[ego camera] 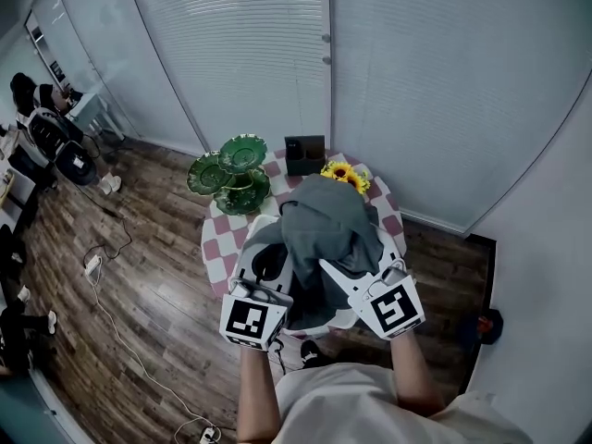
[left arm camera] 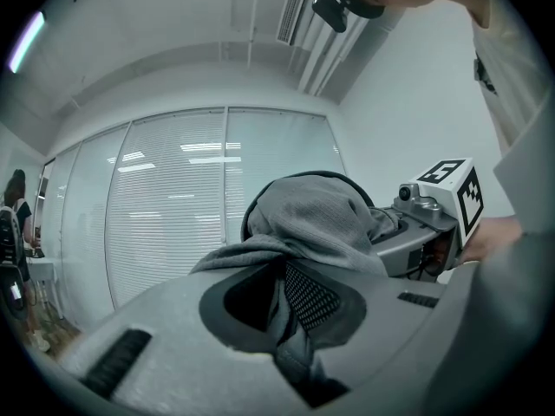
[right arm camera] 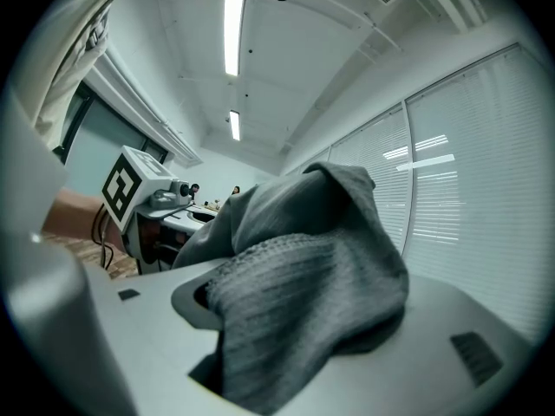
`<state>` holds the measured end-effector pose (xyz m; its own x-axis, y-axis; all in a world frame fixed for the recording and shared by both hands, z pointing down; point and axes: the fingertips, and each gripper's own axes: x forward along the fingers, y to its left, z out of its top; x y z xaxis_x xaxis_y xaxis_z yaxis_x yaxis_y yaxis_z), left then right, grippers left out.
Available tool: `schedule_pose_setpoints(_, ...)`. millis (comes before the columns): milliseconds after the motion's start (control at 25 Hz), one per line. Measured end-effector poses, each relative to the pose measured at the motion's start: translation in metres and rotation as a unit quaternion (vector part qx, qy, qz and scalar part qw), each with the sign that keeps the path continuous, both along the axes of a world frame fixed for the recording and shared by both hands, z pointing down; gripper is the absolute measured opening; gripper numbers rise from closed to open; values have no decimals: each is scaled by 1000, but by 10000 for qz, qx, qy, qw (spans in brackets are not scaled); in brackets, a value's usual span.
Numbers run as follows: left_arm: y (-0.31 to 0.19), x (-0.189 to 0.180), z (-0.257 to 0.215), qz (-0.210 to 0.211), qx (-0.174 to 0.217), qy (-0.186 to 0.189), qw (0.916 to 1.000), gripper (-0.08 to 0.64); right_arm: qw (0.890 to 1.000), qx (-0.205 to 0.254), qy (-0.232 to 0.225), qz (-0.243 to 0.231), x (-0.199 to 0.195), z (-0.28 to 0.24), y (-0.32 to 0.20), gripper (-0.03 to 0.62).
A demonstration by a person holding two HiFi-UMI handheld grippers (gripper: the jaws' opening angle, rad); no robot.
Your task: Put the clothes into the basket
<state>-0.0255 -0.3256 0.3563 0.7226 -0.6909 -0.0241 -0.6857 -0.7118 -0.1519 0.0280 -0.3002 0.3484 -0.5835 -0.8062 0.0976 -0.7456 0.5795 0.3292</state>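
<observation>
Garment: the grey knitted garment (ego camera: 326,222) is hanging bunched in the air between both claws; it is hovering over the round table in a red-and-white checked cloth (ego camera: 220,244), which is standing at 12 o'clock from the person
Left claw: the left gripper (ego camera: 277,271) is biting the garment's 7 o'clock edge; in the left gripper view its jaws are sitting close together, pinching a fold of grey cloth with a dark mesh lining
Right claw: the right gripper (ego camera: 344,280) is gripping the garment's 5 o'clock edge; in the right gripper view its jaws are standing partly apart, pressing on a thick wad of ribbed cloth that is spilling over them
Claws together: they are pointing up and inward, side by side, the cloth bridging them
Table top: the green leaf-shaped plates (ego camera: 229,172) are stacking up at the table's 10 o'clock; the dark box (ego camera: 304,154) is sitting at 12 o'clock; the yellow sunflower (ego camera: 344,174) is showing at 1 o'clock, just past the garment's top
Basket: no view is showing it clearly
</observation>
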Motion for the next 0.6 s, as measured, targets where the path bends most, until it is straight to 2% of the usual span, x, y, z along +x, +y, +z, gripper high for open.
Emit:
schedule_pose_setpoints(400,1,-18,67,-278,-560,-180,9979,46,9993,-291,-219,-103,-15,64,-1,279)
schedule_pose_setpoints(600,3,-29,110,-424,-983,-327,9937,46,9970,-696,-303,-170,-24,102,-1,279)
